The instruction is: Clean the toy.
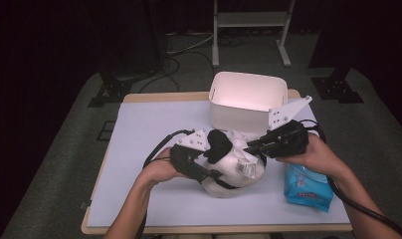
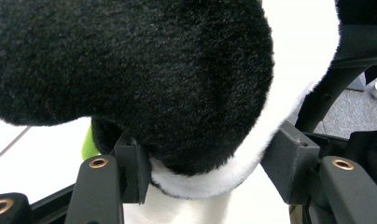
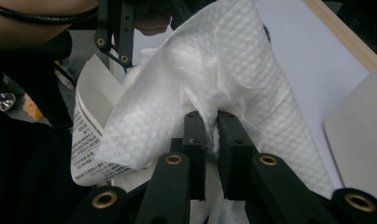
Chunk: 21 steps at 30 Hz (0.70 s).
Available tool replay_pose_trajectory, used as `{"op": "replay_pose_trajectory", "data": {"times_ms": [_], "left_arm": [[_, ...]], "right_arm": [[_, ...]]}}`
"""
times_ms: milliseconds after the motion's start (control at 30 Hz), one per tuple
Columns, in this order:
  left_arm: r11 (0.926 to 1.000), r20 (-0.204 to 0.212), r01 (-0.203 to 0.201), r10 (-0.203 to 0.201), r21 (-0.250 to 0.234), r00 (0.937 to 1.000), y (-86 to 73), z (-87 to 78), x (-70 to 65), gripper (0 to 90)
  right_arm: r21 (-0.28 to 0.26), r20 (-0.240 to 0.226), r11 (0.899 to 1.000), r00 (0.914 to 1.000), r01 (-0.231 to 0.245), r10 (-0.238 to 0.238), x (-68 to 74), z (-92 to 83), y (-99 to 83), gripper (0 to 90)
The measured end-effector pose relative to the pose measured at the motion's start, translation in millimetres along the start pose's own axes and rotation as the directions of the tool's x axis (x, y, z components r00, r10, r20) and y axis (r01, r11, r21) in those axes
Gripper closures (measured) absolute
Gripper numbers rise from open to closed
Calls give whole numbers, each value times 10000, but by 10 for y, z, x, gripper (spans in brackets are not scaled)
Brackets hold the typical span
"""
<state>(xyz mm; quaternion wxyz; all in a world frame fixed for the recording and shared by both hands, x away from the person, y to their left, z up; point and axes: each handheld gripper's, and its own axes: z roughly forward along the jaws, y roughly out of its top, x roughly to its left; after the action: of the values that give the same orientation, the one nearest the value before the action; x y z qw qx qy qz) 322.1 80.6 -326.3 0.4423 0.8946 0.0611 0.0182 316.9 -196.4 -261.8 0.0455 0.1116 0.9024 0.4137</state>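
Wiping the plush toy (image 1: 232, 164) looks to be the step in hand: the right gripper (image 3: 211, 135) has its fingers pressed nearly together, pinching a fold of a white wet wipe (image 3: 233, 79) that drapes up and over their tips, with the toy's printed label (image 3: 86, 140) just beside them. The left gripper (image 2: 210, 161) steadies the toy, its fingers half spread and pressing either side of a black-and-white furry part; next, I'd judge, the wipe must be drawn across the fur without slipping free
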Motion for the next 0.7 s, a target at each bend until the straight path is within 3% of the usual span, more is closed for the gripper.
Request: {"op": "replay_pose_trajectory", "data": {"times_ms": [133, 300, 700], "left_arm": [[9999, -74, 148, -148, -91, 9999, -18, -7, 4, 398], [10000, -67, 25, -26, -76, 10000, 35, 18, -5, 399], [9947, -383, -424, 461, 936, 9982, 219, -53, -43, 403]], "right_arm": [[71, -69, 10000, 10000, -46, 46, -2, -47, -68, 818], [116, -58, 9997, 9998, -193, 194, 7, -93, -154, 817], [-178, -148, 9998, 9998, 128, -131, 15, -31, 58, 817]]}}
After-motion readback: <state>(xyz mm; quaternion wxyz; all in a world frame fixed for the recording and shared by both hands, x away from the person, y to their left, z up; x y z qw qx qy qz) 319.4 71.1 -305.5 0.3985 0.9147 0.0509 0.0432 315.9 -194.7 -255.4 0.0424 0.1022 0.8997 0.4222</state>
